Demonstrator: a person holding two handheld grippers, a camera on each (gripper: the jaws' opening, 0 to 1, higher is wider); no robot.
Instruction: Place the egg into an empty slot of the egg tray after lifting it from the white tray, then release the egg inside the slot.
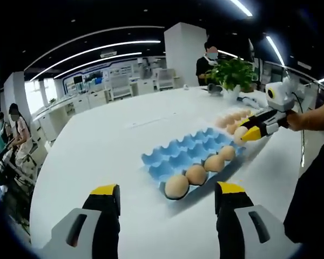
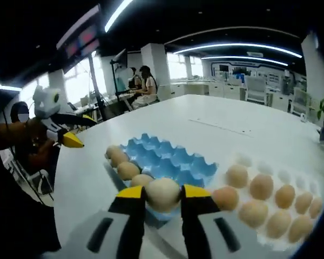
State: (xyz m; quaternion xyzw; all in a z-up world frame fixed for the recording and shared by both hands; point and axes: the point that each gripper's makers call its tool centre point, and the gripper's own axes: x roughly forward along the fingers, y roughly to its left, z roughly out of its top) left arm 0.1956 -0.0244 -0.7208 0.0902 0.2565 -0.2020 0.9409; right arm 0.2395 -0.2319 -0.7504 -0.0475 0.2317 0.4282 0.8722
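Note:
A blue egg tray [image 1: 179, 152] lies on the white table with a row of several eggs [image 1: 196, 174] along its near side. In the left gripper view my left gripper [image 1: 167, 198] hangs open and empty in front of that tray. My right gripper [image 2: 163, 198] is shut on a pale egg [image 2: 163, 193], held just above the edge of the blue tray [image 2: 167, 157] at the end of its egg row [image 2: 128, 170]. Beside it, the white tray [image 2: 283, 176] holds several brown eggs [image 2: 261, 186]. The held egg [image 1: 240, 134] also shows in the right gripper [image 1: 247, 133].
A potted plant [image 1: 232, 73] stands at the table's far end beside a standing person [image 1: 208, 58]. Seated people [image 1: 16, 129] and desks fill the room beyond. A hand [image 2: 40, 154] holds the left gripper [image 2: 71, 139] off the table's edge. The table [image 1: 108, 135] is wide and white.

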